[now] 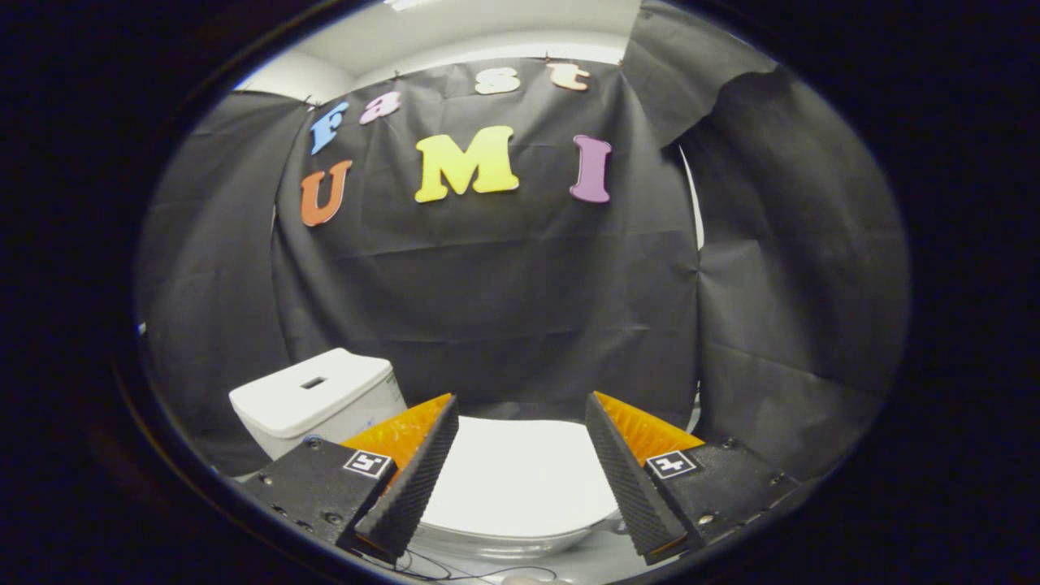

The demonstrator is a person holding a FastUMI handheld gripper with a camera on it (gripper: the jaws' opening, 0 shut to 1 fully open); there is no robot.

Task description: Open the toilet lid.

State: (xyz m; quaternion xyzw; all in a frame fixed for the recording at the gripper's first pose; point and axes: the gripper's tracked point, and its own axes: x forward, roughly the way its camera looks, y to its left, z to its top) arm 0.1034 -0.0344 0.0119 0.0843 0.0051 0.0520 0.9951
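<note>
black cloth wall (pixel 520 284) all around the booth, with a bit of pale ceiling (pixel 487 32) up top. down low, a white smooth plastic toilet lid (pixel 520 475), lying flat and closed on the bowl, seen between the two fingers and just past them. behind it and off to the left, a white boxy toilet tank (pixel 313 398) with a small dark slot on top. gripper (pixel 520 410) spread wide, let go, holding nothing, both fingers (pixel 414 479) floating over the lid with a big gap between them. can't tell if touching the lid. thin dark wire (pixel 455 569) lying below the front edge of the lid.
</note>
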